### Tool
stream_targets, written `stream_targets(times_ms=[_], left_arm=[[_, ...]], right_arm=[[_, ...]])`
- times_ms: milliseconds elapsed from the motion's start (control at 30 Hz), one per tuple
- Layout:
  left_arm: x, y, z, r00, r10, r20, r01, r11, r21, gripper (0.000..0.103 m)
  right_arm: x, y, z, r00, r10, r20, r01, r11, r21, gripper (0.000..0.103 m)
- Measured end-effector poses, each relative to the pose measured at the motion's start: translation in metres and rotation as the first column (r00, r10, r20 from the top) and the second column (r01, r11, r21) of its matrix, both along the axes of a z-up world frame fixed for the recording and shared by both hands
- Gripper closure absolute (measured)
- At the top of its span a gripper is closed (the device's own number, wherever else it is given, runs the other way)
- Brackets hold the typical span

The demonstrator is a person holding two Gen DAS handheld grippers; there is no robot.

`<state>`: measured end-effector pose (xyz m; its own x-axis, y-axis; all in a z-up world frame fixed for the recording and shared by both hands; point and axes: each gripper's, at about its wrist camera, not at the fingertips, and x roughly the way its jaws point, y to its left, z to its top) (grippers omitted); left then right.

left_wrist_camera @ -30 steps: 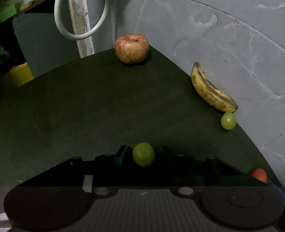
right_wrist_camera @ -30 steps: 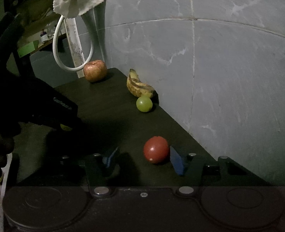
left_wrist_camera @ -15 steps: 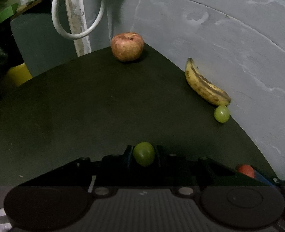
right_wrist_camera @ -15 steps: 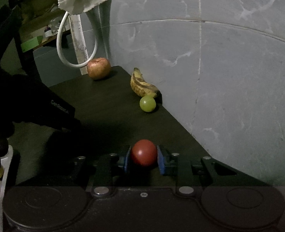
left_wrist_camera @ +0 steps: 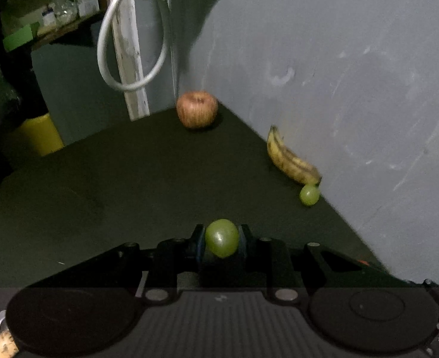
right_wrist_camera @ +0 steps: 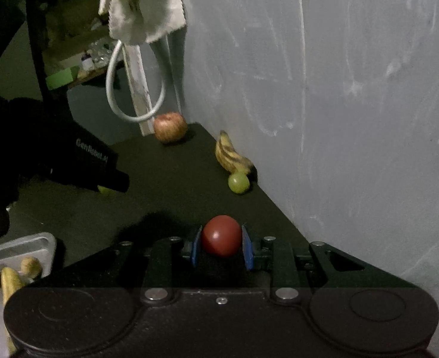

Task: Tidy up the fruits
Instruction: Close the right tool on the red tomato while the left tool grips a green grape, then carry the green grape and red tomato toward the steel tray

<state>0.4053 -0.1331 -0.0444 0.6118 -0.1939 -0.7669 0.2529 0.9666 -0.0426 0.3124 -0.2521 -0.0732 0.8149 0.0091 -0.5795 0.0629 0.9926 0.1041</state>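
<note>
My left gripper (left_wrist_camera: 221, 237) is shut on a green grape (left_wrist_camera: 222, 238), held just above the dark table (left_wrist_camera: 130, 185). Between the blue pads of my right gripper (right_wrist_camera: 220, 246) sits a red tomato (right_wrist_camera: 221, 235), gripped and lifted. In the right wrist view the left gripper's black body (right_wrist_camera: 79, 161) hangs at the left. On the table by the wall lie a red apple (left_wrist_camera: 197, 112) (right_wrist_camera: 170, 126), a spotted banana (left_wrist_camera: 291, 161) (right_wrist_camera: 231, 156) and a second green grape (left_wrist_camera: 309, 194) (right_wrist_camera: 238, 182) touching the banana's end.
A grey wall (left_wrist_camera: 353, 74) bounds the table's right side. A white post (left_wrist_camera: 130, 59) with a looped white cable (left_wrist_camera: 130, 85) and a hanging cloth (right_wrist_camera: 143, 9) stands behind the apple. A clear tray (right_wrist_camera: 25, 247) holding yellowish fruit sits at the lower left.
Both grippers closed on their fruit, the left on the grape and the right on the tomato, then rose away from the table. The apple, banana and second grape stayed put.
</note>
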Motion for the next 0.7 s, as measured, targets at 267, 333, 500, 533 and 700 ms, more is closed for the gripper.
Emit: stream_targets(times_ms=[267, 333, 500, 533, 700], left_arm=[[-0.034, 0.016, 0.052, 0.995, 0.015, 0.095, -0.011, 0.999, -0.040, 0.078], [-0.044, 0.019, 0.064, 0.992, 0.018, 0.124, -0.013, 0.999, -0.040, 0.078], [-0.066, 0.034, 0.090, 0.983, 0.047, 0.176, -0.038, 0.998, -0.058, 0.078], [-0.071, 0.038, 0.094, 0.981, 0.056, 0.185, -0.046, 0.997, -0.060, 0.078], [-0.092, 0.061, 0.110, 0.970, 0.101, 0.222, -0.086, 0.993, -0.076, 0.078]], right_arm=[[-0.019, 0.017, 0.034, 0.996, 0.048, 0.074, -0.047, 0.999, -0.010, 0.073], [-0.022, 0.024, 0.040, 0.994, 0.064, 0.087, -0.063, 0.998, -0.015, 0.073], [-0.036, 0.042, 0.056, 0.986, 0.118, 0.120, -0.116, 0.993, -0.027, 0.073], [-0.039, 0.045, 0.058, 0.984, 0.127, 0.125, -0.125, 0.992, -0.030, 0.073], [-0.052, 0.063, 0.069, 0.972, 0.187, 0.140, -0.182, 0.982, -0.045, 0.073]])
